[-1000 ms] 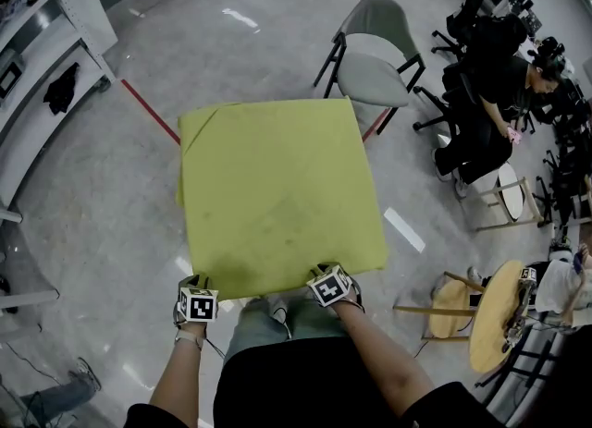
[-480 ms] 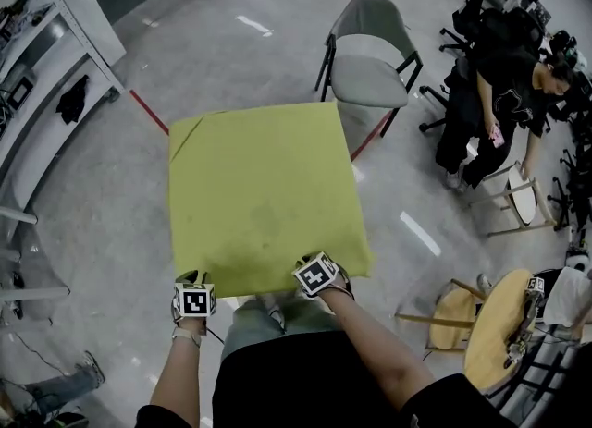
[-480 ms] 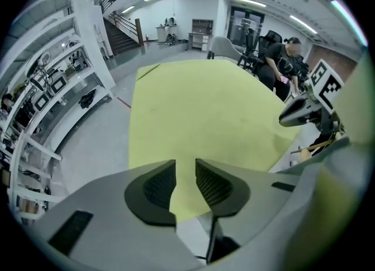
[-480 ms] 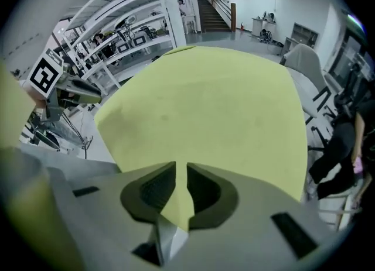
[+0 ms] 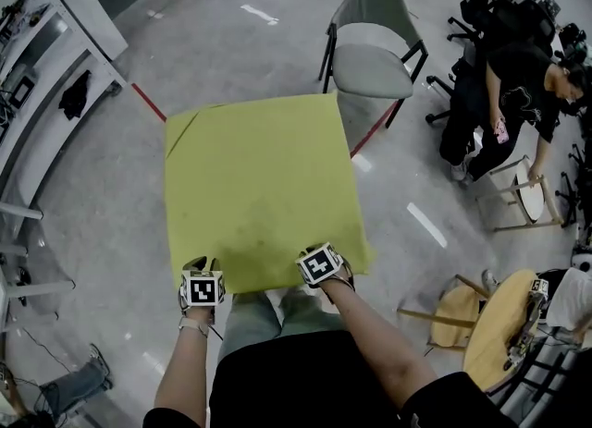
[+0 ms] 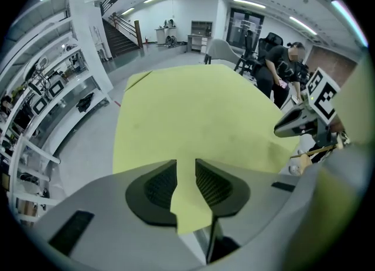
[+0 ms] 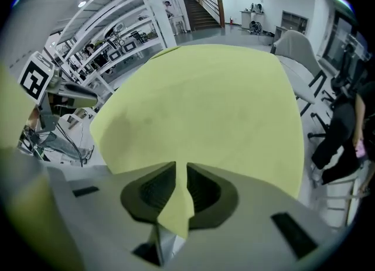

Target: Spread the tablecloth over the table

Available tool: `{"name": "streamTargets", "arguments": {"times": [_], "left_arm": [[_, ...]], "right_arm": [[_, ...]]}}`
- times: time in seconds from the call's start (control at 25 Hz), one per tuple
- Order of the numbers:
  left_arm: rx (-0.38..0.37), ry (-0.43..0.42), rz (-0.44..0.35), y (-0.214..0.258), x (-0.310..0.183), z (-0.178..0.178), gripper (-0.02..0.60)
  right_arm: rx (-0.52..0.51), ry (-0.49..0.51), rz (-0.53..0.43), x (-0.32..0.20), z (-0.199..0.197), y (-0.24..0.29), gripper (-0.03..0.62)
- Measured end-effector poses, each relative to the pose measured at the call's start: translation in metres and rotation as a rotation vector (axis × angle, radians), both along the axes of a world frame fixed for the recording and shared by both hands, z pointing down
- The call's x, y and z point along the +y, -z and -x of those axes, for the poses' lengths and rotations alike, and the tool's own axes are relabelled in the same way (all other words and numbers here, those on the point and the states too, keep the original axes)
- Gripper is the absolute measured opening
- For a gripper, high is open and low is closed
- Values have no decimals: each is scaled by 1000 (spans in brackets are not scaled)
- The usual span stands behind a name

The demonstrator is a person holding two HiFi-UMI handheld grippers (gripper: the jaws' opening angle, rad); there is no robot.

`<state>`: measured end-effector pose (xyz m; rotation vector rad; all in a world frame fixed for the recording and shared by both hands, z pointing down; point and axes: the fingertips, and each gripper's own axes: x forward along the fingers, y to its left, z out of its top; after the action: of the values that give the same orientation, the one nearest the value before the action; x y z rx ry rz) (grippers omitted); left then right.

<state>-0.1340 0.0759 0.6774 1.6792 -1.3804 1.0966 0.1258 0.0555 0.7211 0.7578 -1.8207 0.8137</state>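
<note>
A yellow-green tablecloth (image 5: 259, 186) lies spread over the table and hides its top. Its far left corner is folded over. My left gripper (image 5: 198, 267) grips the near left corner, and cloth runs between its ribbed pads (image 6: 157, 185) in the left gripper view. My right gripper (image 5: 324, 260) is at the near right corner; its jaws have just been closing, with a fold of the tablecloth (image 7: 205, 106) pinched between them. Each gripper view shows the other gripper: the right gripper (image 6: 304, 122) and the left gripper (image 7: 64, 93) at the cloth's edge.
A grey chair (image 5: 370, 56) stands just past the table's far right corner. A person in black (image 5: 509, 93) stands at the right beside a small stool (image 5: 527, 197). A round wooden table (image 5: 495, 334) is near right, white shelving (image 5: 46, 66) is at the left, and a red floor line (image 5: 148, 103) runs past the far left corner.
Both grippers have moved a little forward and up with the near edge of the cloth. The cloth sits further left in the head view. The person at the right has shifted.
</note>
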Motion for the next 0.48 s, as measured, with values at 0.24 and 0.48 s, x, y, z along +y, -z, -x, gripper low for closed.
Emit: {"name": "streamTargets", "arguments": {"times": [0.24, 0.48], "left_arm": [[26, -51, 5, -5, -34, 7, 103], [44, -111, -15, -6, -85, 29, 103]], "right_arm": [[22, -64, 30, -3, 2, -1, 67], [45, -142, 54, -5, 7, -2, 67]]}}
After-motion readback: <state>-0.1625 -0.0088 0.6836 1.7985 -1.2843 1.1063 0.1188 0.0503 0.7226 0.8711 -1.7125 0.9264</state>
